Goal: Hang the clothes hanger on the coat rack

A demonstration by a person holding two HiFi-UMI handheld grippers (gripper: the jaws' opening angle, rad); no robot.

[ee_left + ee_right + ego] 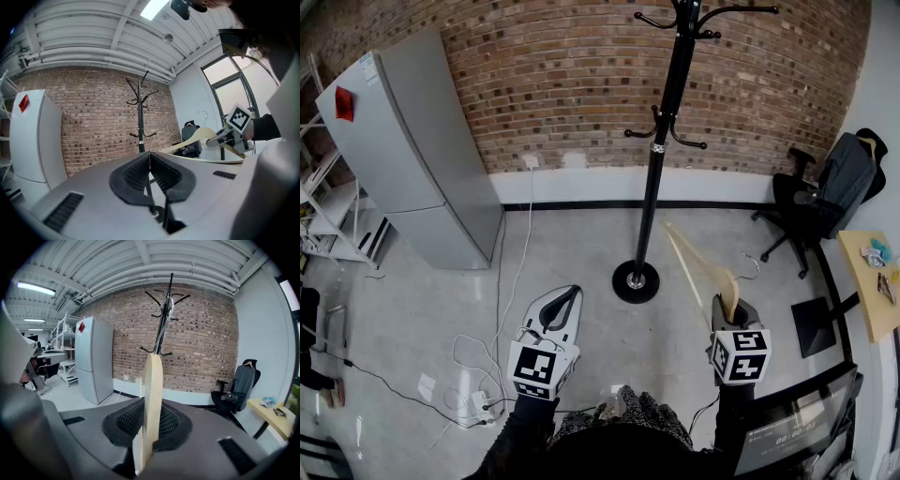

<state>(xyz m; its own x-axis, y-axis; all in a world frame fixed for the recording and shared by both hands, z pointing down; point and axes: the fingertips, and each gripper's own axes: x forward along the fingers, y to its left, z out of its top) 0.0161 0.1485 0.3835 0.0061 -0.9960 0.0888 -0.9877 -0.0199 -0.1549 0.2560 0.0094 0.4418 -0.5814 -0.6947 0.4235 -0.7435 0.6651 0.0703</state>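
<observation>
Wooden hanger point(705, 270) clamped in right gripper point(733, 314), pads pressed on both flat faces, board seen edge-on between the jaws in right gripper view. Held in the air above grey floor point(581, 234), long arm slanting up and left from the grip toward rack point(661, 159). Not yet on rack: well below the upper pegs, with the round black base point(636, 281) just left of it in head view. Left gripper point(565, 298) empty, jaws together, tips meeting, held out over the floor to the lower left of that base, well apart from the hanger. Rack upright before brick wall point(581, 84), standing between tall grey fridge point(412, 159) at left and black chair point(811, 202) at right, dark garment draped over the chair's back. White power strip point(481, 404) on the floor beside left gripper. Corner of pale wooden desk point(867, 300) at right edge, small items lying on it, too small to tell.
</observation>
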